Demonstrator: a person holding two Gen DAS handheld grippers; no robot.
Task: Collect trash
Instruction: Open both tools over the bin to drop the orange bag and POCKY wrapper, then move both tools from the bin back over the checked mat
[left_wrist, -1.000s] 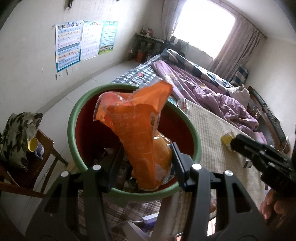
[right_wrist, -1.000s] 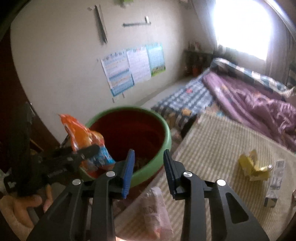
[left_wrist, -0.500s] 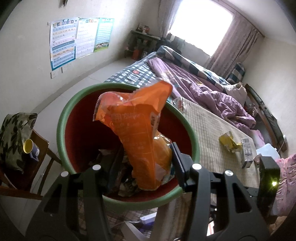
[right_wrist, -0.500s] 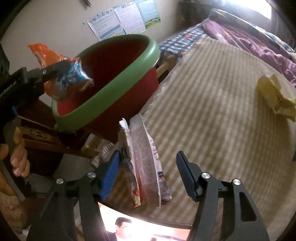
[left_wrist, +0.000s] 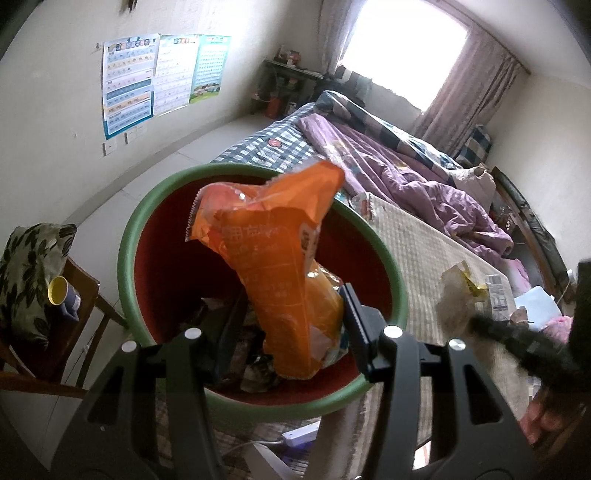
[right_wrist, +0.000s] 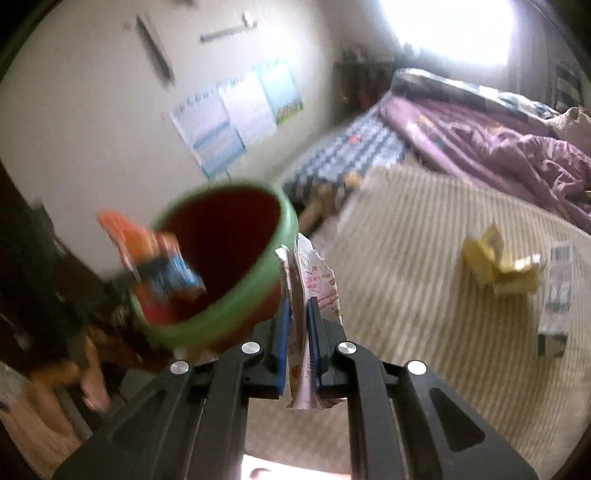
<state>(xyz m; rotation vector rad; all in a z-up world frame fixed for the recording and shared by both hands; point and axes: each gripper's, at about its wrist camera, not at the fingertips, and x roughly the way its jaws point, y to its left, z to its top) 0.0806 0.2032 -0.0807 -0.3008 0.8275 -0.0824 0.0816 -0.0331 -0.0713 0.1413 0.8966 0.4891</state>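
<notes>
**Two wrappers held, the bin waiting just ahead**

The left tool is clamped on an orange snack bag, which stands upright with its long axis rising out of the tool and its lower end hanging inside the mouth of the green-rimmed bin. Other scraps already lie in the bottom of the bin.

The right tool is closed on a pale pink wrapper, gripped edge-on with its long axis running up and away from the tool. The bin sits just ahead and to the left of this wrapper, the wrapper's top nearly level with the rim but outside it.

So the left hand is the nearer one: its bag looks ready to drop once the tool parts, while the right must probably carry leftward over the rim first.

A crumpled yellow wrapper and a small carton remain on the worktop towards its far right edge.
</notes>
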